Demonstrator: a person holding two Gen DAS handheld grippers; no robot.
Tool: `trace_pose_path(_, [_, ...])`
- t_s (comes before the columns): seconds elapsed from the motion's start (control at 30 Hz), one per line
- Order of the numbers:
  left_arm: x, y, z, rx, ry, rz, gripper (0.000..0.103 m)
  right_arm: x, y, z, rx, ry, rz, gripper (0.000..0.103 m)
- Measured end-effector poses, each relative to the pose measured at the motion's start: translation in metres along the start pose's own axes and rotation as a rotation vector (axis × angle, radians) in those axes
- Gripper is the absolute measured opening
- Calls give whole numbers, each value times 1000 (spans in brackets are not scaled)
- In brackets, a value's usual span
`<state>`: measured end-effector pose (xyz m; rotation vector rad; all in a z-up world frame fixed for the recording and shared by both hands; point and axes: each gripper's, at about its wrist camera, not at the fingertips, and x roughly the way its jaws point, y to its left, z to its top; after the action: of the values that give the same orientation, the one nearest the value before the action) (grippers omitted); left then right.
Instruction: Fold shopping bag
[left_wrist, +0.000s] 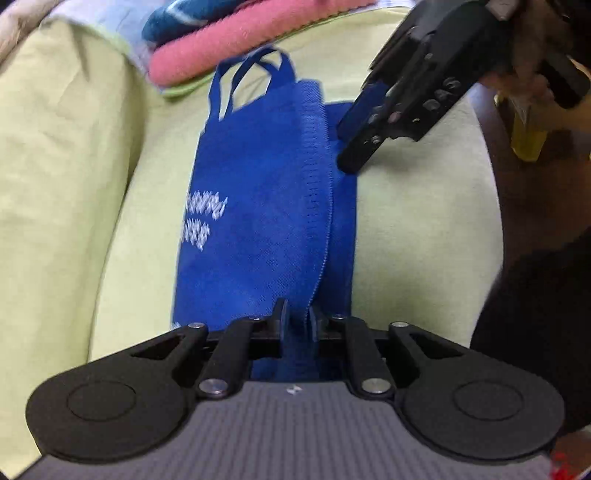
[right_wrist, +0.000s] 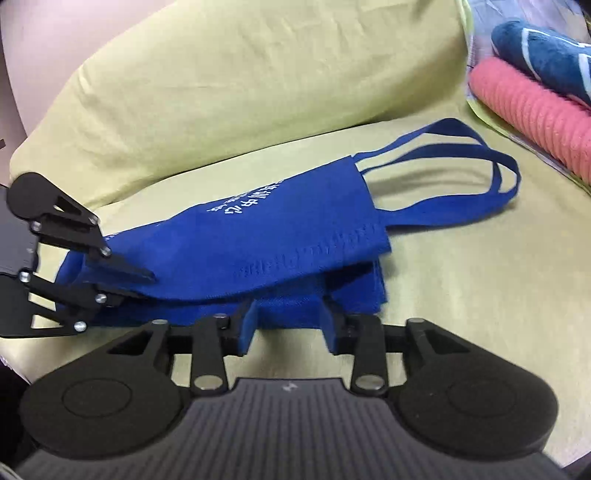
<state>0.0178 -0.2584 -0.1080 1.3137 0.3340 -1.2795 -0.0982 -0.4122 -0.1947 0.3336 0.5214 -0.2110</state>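
A blue shopping bag (left_wrist: 258, 206) with white lettering lies on a yellow-green sheet (left_wrist: 417, 229), folded lengthwise, its handles (left_wrist: 251, 77) pointing away. My left gripper (left_wrist: 297, 319) is shut on the bag's near end, a stitched fold pinched between its fingers. From the right wrist view the bag (right_wrist: 295, 229) runs left to right, with the handles (right_wrist: 461, 162) at the right and the left gripper (right_wrist: 136, 288) clamped on its left end. My right gripper (right_wrist: 290, 326) stands open at the bag's long near edge, sheet showing between its fingers. It also appears over the bag's right edge (left_wrist: 345, 147).
A folded pink towel (left_wrist: 236, 40) and a dark blue towel (right_wrist: 539, 59) are stacked beyond the handles. A yellow-green pillow (right_wrist: 236, 74) rises behind the bag. A yellow bottle (left_wrist: 528, 136) and a person's dark sleeve (left_wrist: 535, 314) are at the right.
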Motion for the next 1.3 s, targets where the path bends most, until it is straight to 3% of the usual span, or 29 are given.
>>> trace_pose_path(0.07, [-3,0,7,18,-42,10,43,-2,-1,-1,6,0,10,29])
trace_pose_path(0.1, [-1,-1,12,28,-56,19,47,2,-5,3,16,-3,13,29])
trace_pose_path(0.23, [14,-10,29,111,-96,44,48,6,-13,7,67,-8,32,29])
trace_pose_path(0.3, [19,-12,35,135,-115,51,28,6,-14,8,73,-9,37,29])
trace_pose_path(0.33, [21,-13,37,143,-120,59,2,7,-15,8,76,-9,40,29])
trace_pose_path(0.4, [22,-17,38,179,-134,86,0,7,-16,8,82,-9,46,29])
trace_pose_path(0.57, [24,-33,28,313,-148,73,0,5,-18,7,94,-10,50,29])
trace_pose_path(0.93, [38,-51,30,396,-103,60,0,-6,-19,11,115,43,39,30])
trace_pose_path(1.0, [39,-51,30,395,-102,60,0,-13,-18,11,118,53,14,35])
trace_pose_path(1.2, [35,-58,21,415,-107,82,0,-59,11,17,45,-107,22,31])
trace_pose_path(1.3, [35,-61,21,429,-106,94,0,-41,20,23,16,-123,-24,31])
